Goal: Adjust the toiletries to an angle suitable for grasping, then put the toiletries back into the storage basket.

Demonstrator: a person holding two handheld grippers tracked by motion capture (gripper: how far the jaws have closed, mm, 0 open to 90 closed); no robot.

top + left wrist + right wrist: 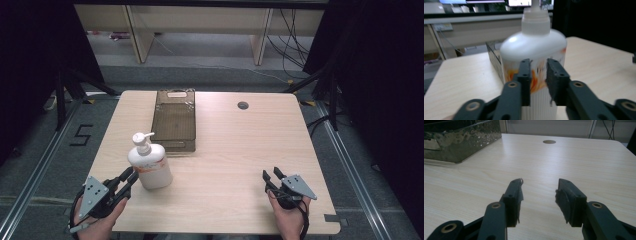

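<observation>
A white pump bottle [150, 167] with an orange label stands upright on the front left of the wooden table [230, 150]. My left gripper [131, 177] is just to its front left, tips close to its base. In the left gripper view the bottle [534, 50] rises right behind the gripper [539, 62], whose jaws stand a narrow gap apart with nothing between them. My right gripper [270, 175] rests near the front right edge. Seen in its own view, the right gripper [539, 182] is open over bare wood.
A dark translucent tray [173, 125] lies lengthwise at the back centre, behind the bottle; its wall [461, 140] is at the upper left in the right gripper view. A round cable hole [243, 105] sits in the table's far right part. Bare wood spans the middle and right.
</observation>
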